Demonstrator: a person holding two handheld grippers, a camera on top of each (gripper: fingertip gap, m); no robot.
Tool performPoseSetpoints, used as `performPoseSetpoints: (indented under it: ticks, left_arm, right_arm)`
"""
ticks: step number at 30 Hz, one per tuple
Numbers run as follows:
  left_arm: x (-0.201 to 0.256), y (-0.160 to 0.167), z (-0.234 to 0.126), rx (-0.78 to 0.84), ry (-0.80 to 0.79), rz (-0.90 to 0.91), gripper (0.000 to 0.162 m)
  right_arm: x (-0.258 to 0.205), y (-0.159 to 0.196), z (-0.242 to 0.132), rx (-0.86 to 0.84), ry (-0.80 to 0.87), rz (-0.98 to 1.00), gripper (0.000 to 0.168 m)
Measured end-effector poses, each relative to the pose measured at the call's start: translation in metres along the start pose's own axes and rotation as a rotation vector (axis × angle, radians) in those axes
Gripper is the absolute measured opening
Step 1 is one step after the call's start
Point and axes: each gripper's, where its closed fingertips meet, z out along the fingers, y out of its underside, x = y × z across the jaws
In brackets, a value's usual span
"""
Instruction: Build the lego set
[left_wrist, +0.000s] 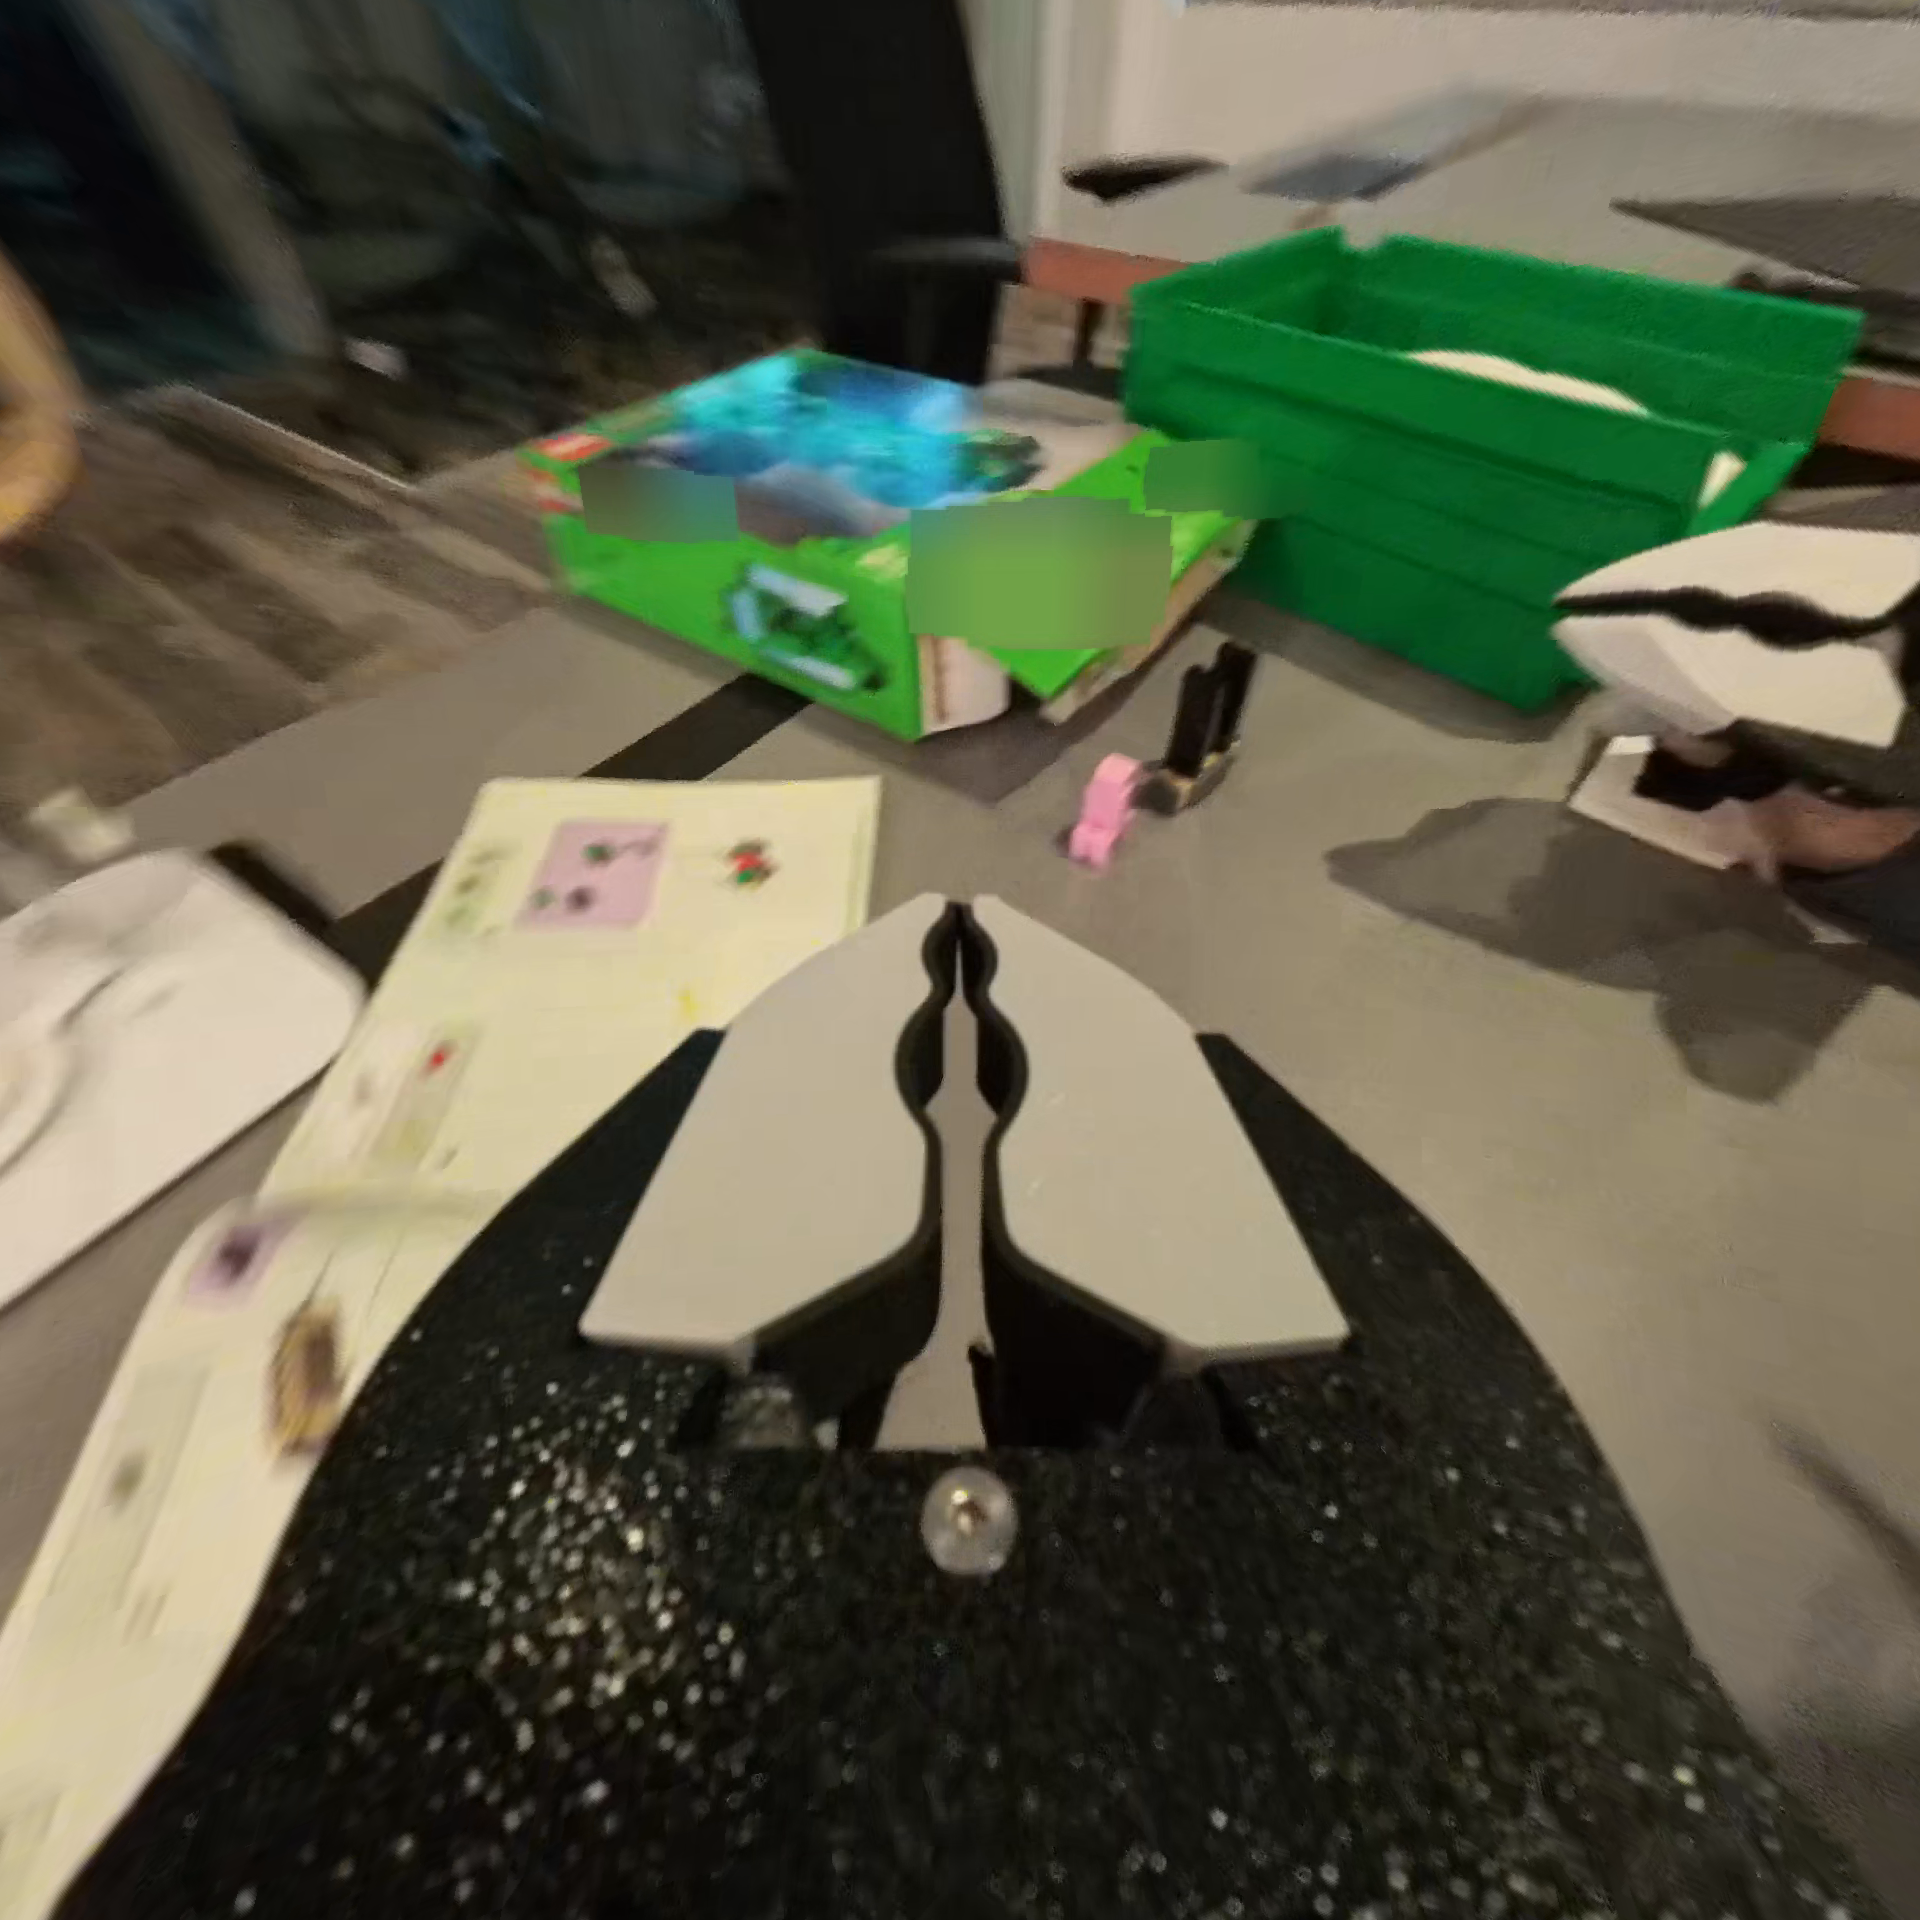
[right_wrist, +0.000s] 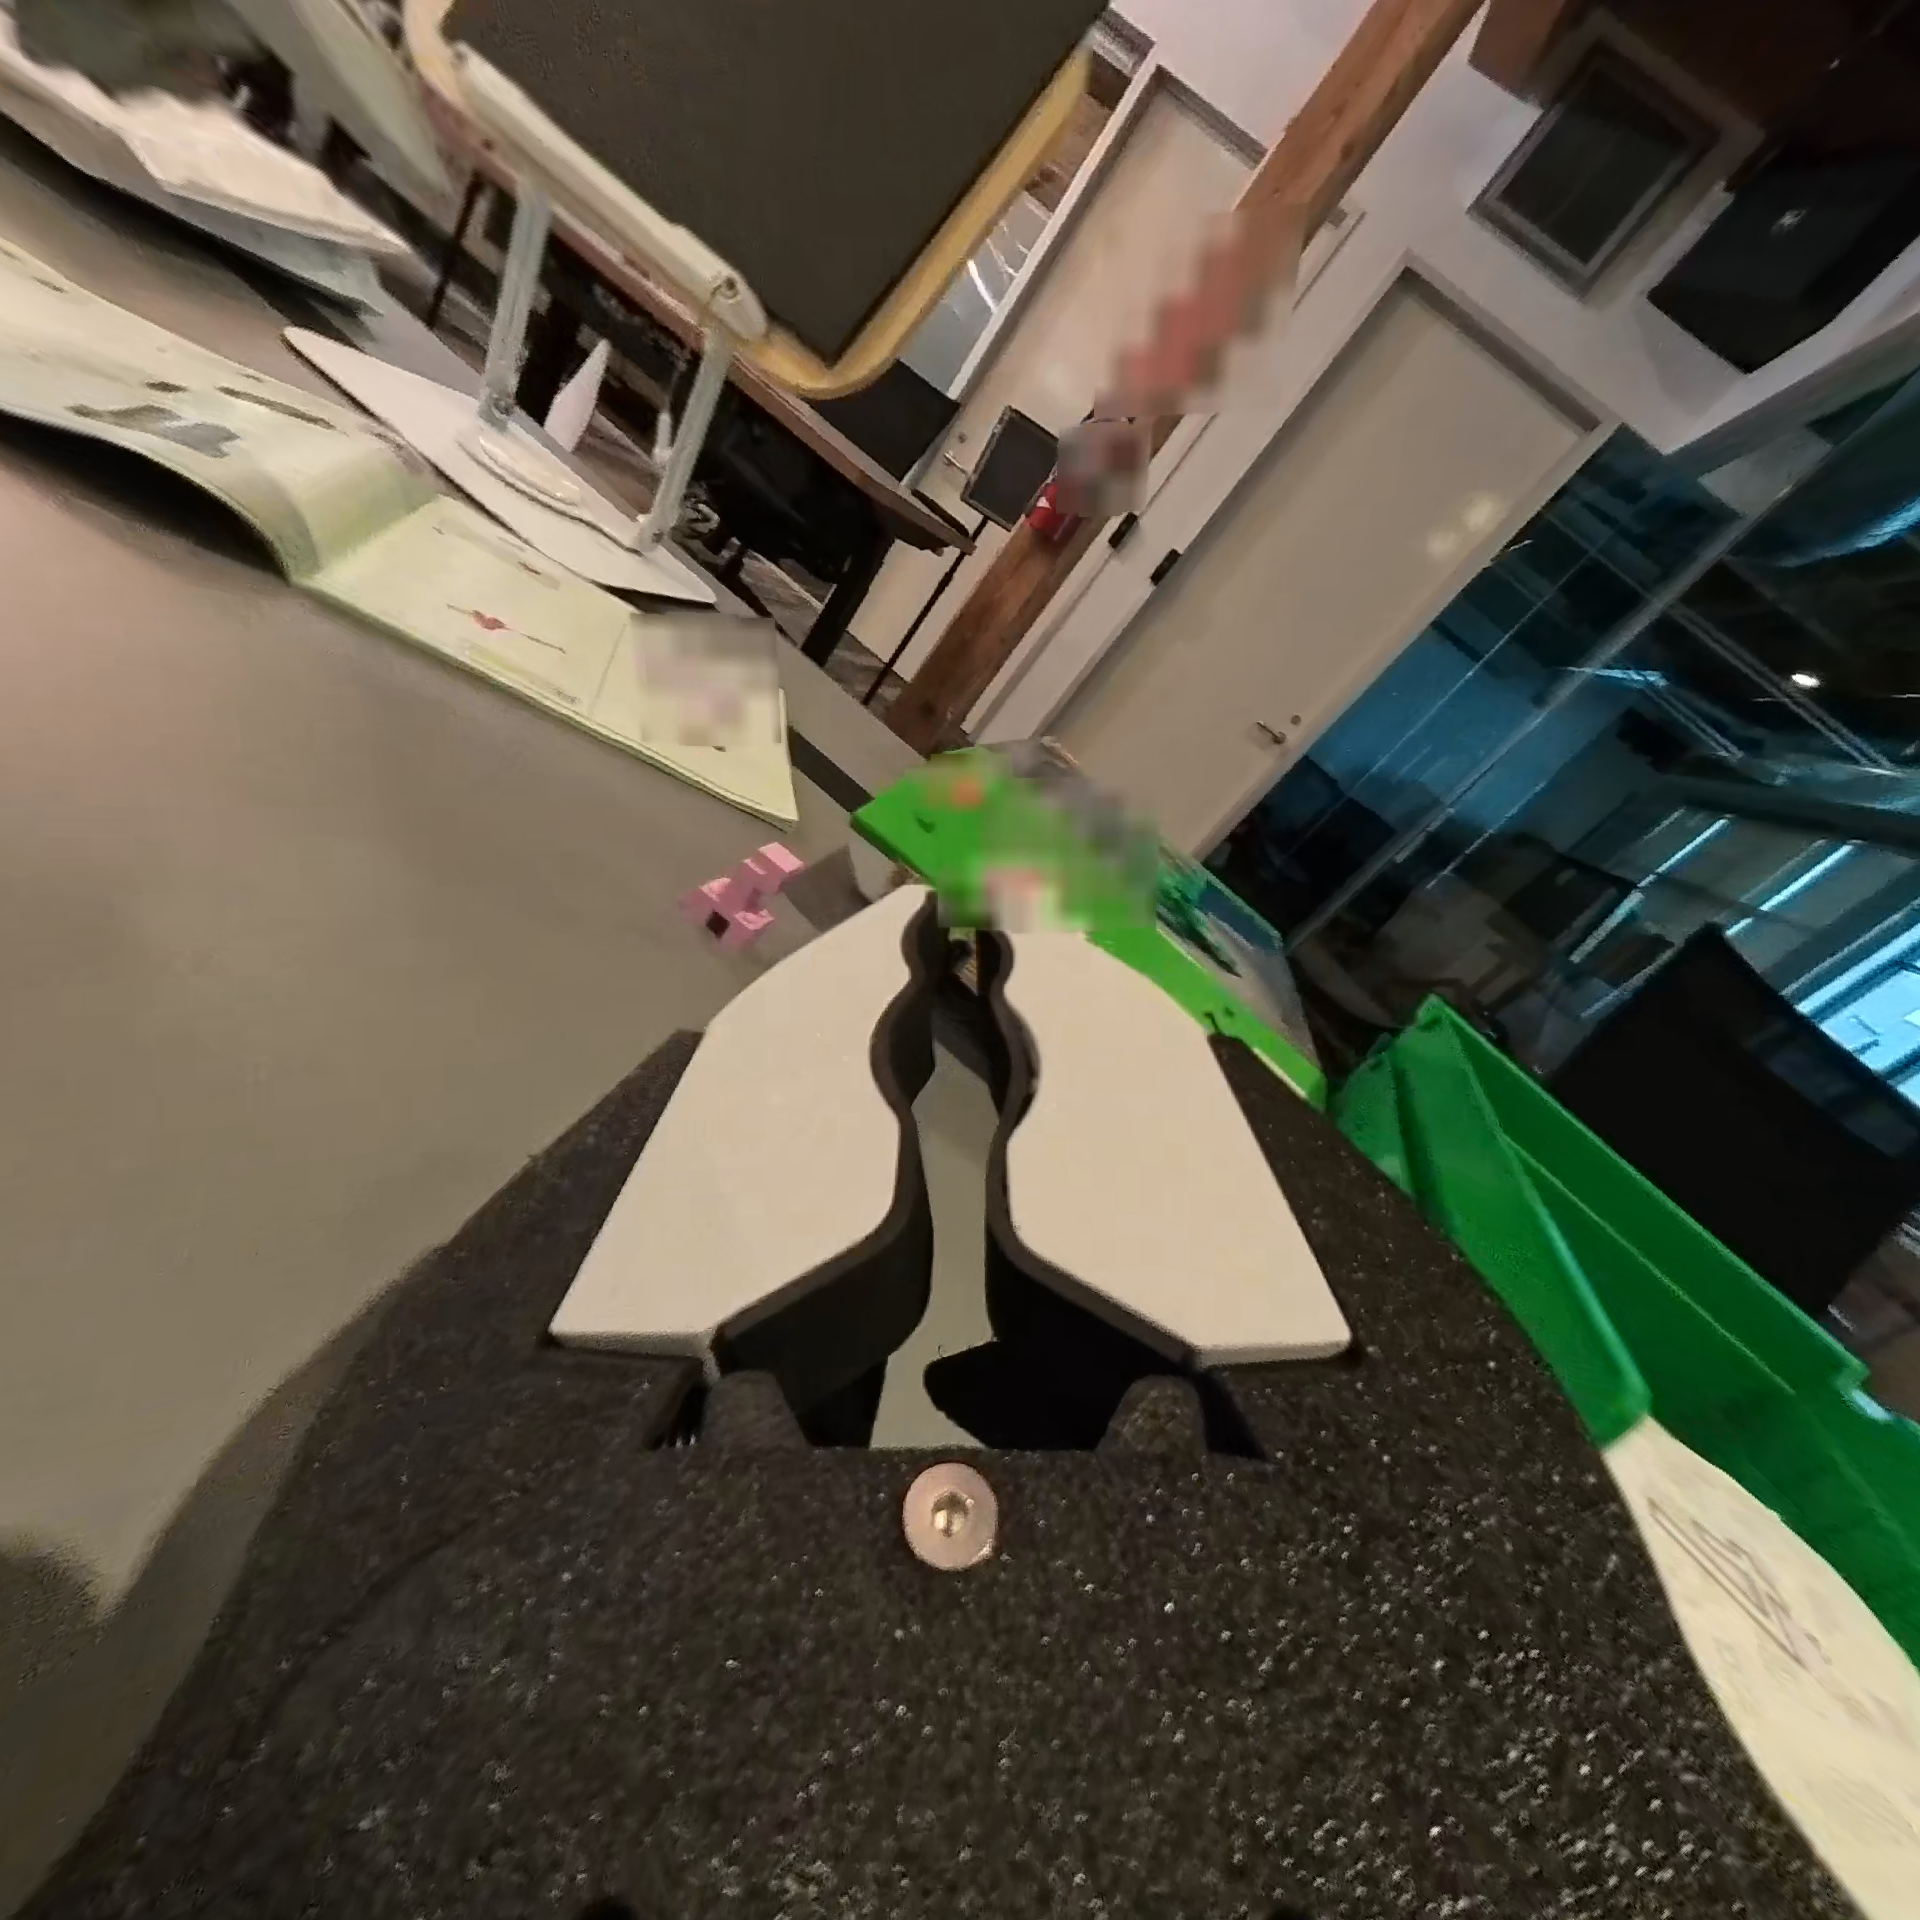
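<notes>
In the left wrist view my left gripper (left_wrist: 961, 914) is shut with nothing between its pads, low over the grey table (left_wrist: 1351, 1143). Ahead stand a small pink lego animal (left_wrist: 1103, 808) and a tall black lego figure (left_wrist: 1205, 727) on a tan base. My right gripper (left_wrist: 1564, 608) comes in from the right, pointing at them. In the right wrist view its fingers (right_wrist: 956, 920) stand a narrow gap apart. The pink animal (right_wrist: 743, 899) is to their left. A thin dark shape shows through the gap, beyond the tips.
An open instruction booklet (left_wrist: 582, 987) lies left of my left gripper and also shows in the right wrist view (right_wrist: 520, 613). A green lego box (left_wrist: 831, 540) and a green bin (left_wrist: 1455, 416) stand at the back. A white board (left_wrist: 156, 1039) lies far left. My right fingertips sit around 25 cm from my left ones. The small pink lego animal (left_wrist: 1103, 808) lies around 15 cm away from my right fingertips.
</notes>
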Motion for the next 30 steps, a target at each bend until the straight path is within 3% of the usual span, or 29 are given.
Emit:
performPoseSetpoints:
  ticks: [5, 9, 15, 25, 30]
  left_arm:
    - [-0.027, 0.048, -0.088, 0.128, -0.321, 0.062, 0.0]
    - [-0.056, 0.071, -0.131, 0.165, -0.557, 0.057, 0.0]
    - [-0.064, 0.096, -0.137, 0.105, -0.611, 0.115, 0.0]
    - [-0.097, 0.12, -0.162, 0.072, -0.742, -0.042, 0.0]
    - [-0.111, 0.125, -0.176, 0.065, -0.798, -0.058, 0.0]
  right_arm:
    - [-0.039, -0.018, 0.014, 0.007, -0.133, -0.023, 0.0]
    - [-0.096, -0.051, 0.031, 0.041, -0.295, 0.035, 0.0]
    - [-0.154, -0.091, 0.069, 0.056, -0.411, 0.134, 0.0]
    - [-0.203, -0.108, 0.177, 0.001, -0.356, 0.333, 0.0]
    - [-0.224, -0.124, 0.194, 0.062, -0.411, 0.308, 0.0]
